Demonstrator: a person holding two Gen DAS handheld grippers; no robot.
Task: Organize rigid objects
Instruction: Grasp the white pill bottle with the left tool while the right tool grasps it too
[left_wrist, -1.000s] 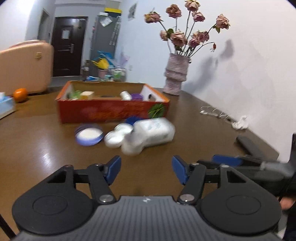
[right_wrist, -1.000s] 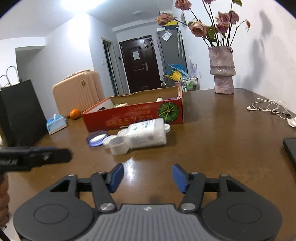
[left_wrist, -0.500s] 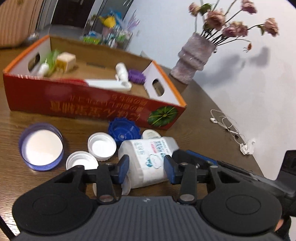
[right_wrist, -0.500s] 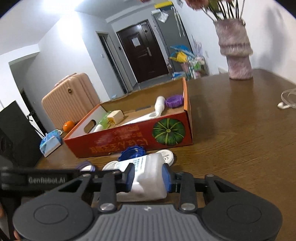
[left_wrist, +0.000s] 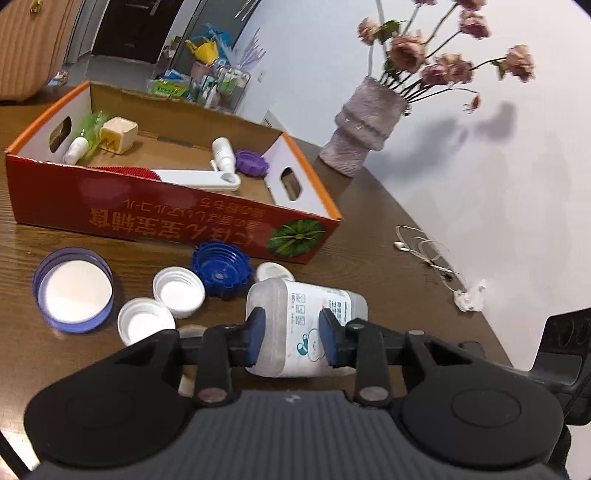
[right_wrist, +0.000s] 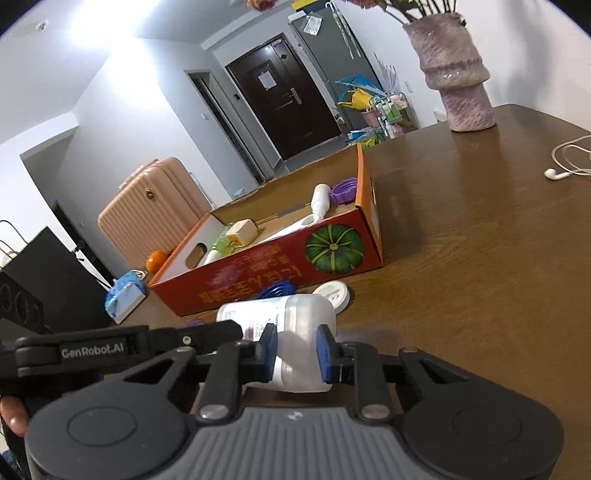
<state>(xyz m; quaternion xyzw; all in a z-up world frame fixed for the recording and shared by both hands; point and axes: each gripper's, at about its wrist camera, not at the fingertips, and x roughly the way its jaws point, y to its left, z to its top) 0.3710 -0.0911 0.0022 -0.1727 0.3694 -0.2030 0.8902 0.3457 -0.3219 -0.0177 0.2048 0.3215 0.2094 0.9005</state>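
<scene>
Here, in the left wrist view, the left gripper (left_wrist: 291, 334) pinches a white plastic bottle (left_wrist: 306, 325) that lies on its side on the brown wooden table (left_wrist: 369, 229); both blue pads (left_wrist: 256, 334) press against the bottle's flanks. Just beyond the bottle lie loose lids: a blue ridged cap (left_wrist: 221, 268), two white caps (left_wrist: 179, 291) close together with their hollows up, a large purple-rimmed lid (left_wrist: 72, 289) further left, and a small white lid (left_wrist: 275, 272) touching the bottle's far end. Behind them stands an open red cardboard box (left_wrist: 166, 221) printed with a green pumpkin. Inside it lie a purple cap (left_wrist: 251, 164), a small white bottle (left_wrist: 223, 149), a green spray bottle (left_wrist: 86, 134), a cream cube-shaped thing (left_wrist: 118, 134) and a white-handled brush (left_wrist: 195, 178) with red bristles. A pinkish vase (left_wrist: 364, 129) of dried roses stands near the wall, and white earphones (left_wrist: 421, 249) lie to the right.

In the right wrist view, the right gripper (right_wrist: 295, 352) has the same bottle's (right_wrist: 295, 317) other end between its blue pads, which touch the sides while the jaws are closing. The left gripper's black body (right_wrist: 122, 349) reaches in from the left, just beside the bottle. The red box (right_wrist: 280, 266) sits just beyond, with the blue cap (right_wrist: 275, 290) and the small white lid (right_wrist: 334, 291) between box and bottle. A peach suitcase (right_wrist: 155, 206) stands on the floor behind the table.
</scene>
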